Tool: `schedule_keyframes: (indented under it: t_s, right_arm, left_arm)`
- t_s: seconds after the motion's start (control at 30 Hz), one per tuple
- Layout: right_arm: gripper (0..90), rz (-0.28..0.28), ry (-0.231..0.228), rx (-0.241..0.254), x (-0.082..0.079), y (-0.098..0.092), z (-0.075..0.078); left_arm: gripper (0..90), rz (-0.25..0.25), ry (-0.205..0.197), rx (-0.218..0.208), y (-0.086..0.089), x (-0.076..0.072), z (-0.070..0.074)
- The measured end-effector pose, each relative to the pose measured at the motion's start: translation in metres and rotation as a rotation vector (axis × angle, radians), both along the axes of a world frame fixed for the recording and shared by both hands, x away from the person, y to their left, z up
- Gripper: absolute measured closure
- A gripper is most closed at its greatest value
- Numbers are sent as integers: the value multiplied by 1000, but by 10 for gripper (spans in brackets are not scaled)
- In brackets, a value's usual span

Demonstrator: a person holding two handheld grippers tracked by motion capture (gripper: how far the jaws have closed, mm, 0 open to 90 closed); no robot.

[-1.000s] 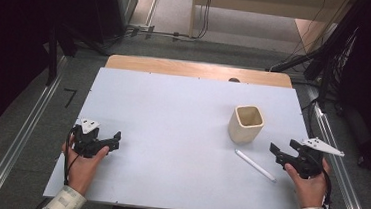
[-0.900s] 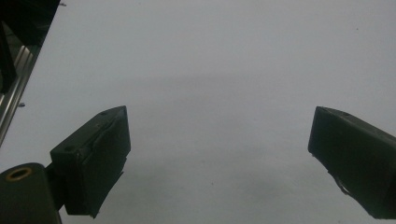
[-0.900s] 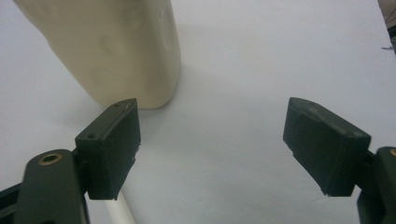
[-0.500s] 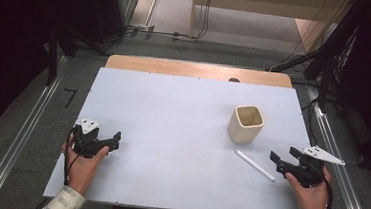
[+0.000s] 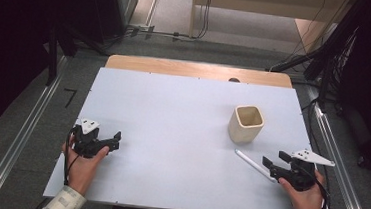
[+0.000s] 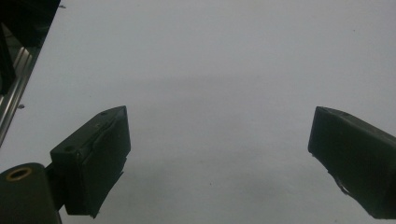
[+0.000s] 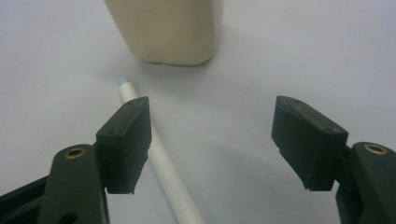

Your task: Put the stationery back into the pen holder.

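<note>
A white pen (image 5: 251, 163) with a pale blue tip lies on the white table (image 5: 172, 118) at the right, in front of a cream square cup (image 5: 246, 123). My right gripper (image 5: 275, 159) sits low at the pen's near end, open. Its jaws have just been closing. In the right gripper view the pen (image 7: 159, 163) lies between the jaws, right beside the left one, with the pads of the right gripper (image 7: 212, 135) not pressing on it; the cup (image 7: 168, 28) stands just beyond. My left gripper (image 5: 115, 141) rests at the table's left, open (image 6: 219, 140) over bare tabletop.
A wooden strip (image 5: 196, 69) runs along the table's far edge. Metal rails (image 5: 20, 141) flank both sides, and cables lie on the floor beyond the table. The table's near edge is just behind both hands.
The right gripper has shifted a little toward the near edge and the pen's end, and its jaws look narrower. The left gripper, pen and cup have not moved.
</note>
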State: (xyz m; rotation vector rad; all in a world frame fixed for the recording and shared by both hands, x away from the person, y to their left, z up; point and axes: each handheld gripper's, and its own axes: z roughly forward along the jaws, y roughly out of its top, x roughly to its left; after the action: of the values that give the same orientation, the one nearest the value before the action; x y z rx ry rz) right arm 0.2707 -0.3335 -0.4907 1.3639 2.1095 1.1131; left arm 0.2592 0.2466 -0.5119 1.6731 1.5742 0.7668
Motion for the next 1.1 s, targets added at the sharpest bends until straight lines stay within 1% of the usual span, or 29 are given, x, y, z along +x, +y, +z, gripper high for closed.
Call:
schedule_keyframes:
  t_s: [0.13, 0.17, 0.3, 0.4, 0.47, 0.53, 0.63, 0.9, 1.1]
  right_arm:
    - [290, 16, 12, -6, 1, 4, -2]
    - [292, 29, 23, -13, 2, 6, -4]
    - [300, 50, 32, -32, 5, 12, -7]
    - [319, 63, 38, -38, 6, 15, -8]
    - [331, 73, 49, -49, 8, 16, -10]
    - [340, 78, 54, -48, 9, 18, -10]
    - [351, 94, 50, -55, 10, 21, -11]
    - [361, 102, 48, -58, 11, 24, -12]
    - [384, 127, 51, -69, 12, 28, -13]
  left_arm:
    - [65, 0, 1, 2, 0, 0, 0]
    - [65, -1, 2, 2, 0, 0, 0]
    - [65, 0, 3, 4, 0, 0, 0]
    - [65, -2, 4, 4, 0, 0, 0]
    - [65, -3, 5, 3, 0, 0, -1]
    - [65, -1, 5, 3, -1, 1, -1]
    - [65, -1, 6, 3, -1, 1, -1]
    - [65, 0, 4, 3, -1, 1, -1]
    - [65, -1, 6, 2, -1, 1, -1]
